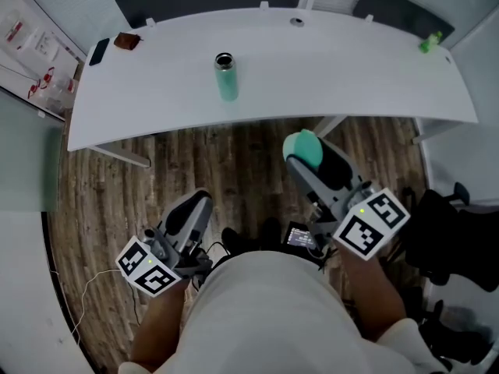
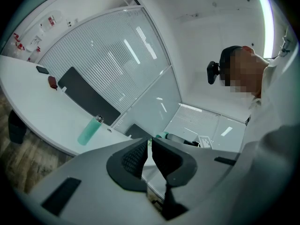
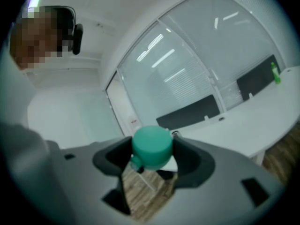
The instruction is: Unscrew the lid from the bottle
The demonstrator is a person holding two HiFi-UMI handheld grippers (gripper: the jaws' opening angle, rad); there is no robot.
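The right gripper (image 3: 152, 154) is clamped on the green lid (image 3: 151, 146); its two dark pads press the lid's sides, and the lid's flat top faces the camera. In the head view this gripper is held out in front of the person's body, above the wood floor (image 1: 234, 170) and short of the counter's near edge. The left gripper (image 2: 150, 150) has its jaws together with nothing between them. It sits low on the person's left, also over the floor, well apart from the right one.

The lid is off the bottle (image 1: 226, 76). The teal bottle stands upright on the white counter (image 1: 351, 76), left of the middle, with its metal neck open, well away from both grippers.

At the counter's far left corner lie a flat black thing (image 1: 99, 51) and, just beside it, a small brown thing (image 1: 126, 41). A small green thing (image 1: 429, 43) stands near the far right end.
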